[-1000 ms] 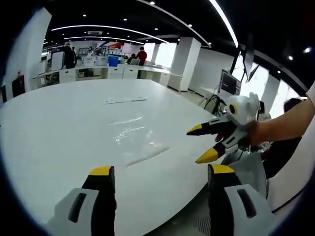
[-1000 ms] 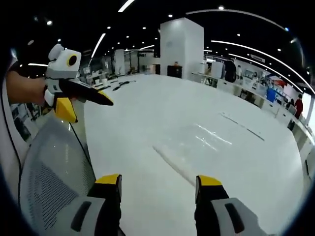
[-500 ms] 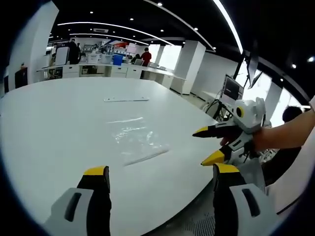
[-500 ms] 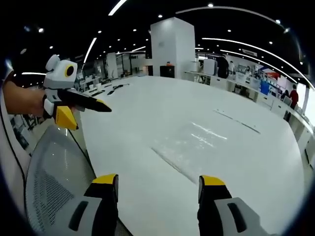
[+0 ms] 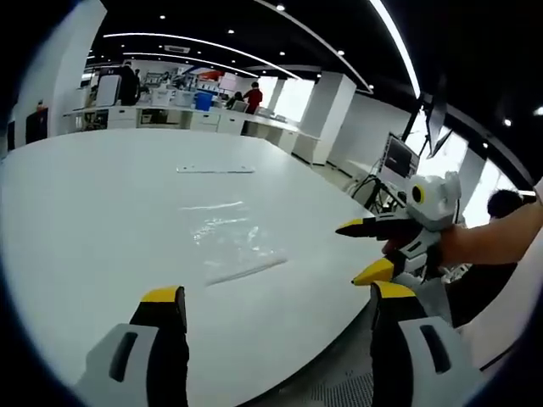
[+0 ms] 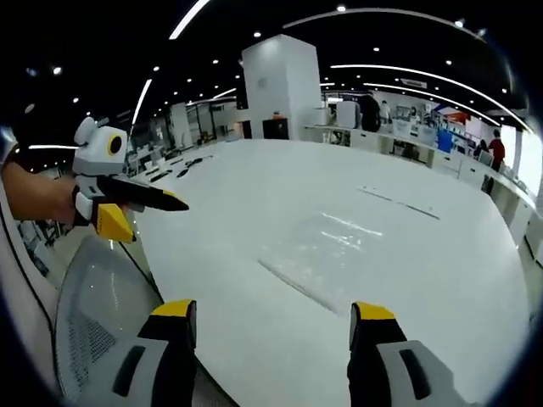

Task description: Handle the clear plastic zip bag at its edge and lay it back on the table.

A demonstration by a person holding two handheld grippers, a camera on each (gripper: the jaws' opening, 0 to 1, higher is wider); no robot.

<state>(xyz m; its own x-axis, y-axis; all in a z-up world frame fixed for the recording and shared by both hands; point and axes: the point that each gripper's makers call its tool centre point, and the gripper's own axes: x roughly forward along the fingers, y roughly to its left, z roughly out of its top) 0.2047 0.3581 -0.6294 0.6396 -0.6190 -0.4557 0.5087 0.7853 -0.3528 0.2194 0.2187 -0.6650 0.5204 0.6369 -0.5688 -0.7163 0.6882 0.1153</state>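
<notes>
Left gripper view: the left gripper (image 5: 276,298) rises from the bottom edge with its 2 yellow-tipped jaws spread wide apart and nothing between them. The clear plastic zip bag (image 5: 227,242) lies flat on the white table (image 5: 93,203) at frame centre, above and between the jaw tips, apart from both. Its zip edge shows as a pale strip along the side nearest the camera. A thin flat strip (image 5: 215,170) lies on the table farther off, above the bag. At right of frame the right gripper (image 5: 363,249) is held by a hand (image 5: 445,244) off the table edge, its 2 jaws parted, tips pointing left toward the bag but well short of it.

Right gripper view: the right gripper (image 6: 274,310) stands at the bottom edge, jaws wide apart and empty. The zip bag (image 6: 331,254) lies flat at centre, just above the jaw tips and not touched by them. The left gripper (image 6: 153,216) shows at left of frame, jaws parted, over a grey mesh chair back (image 6: 106,326), clear of the bag.
</notes>
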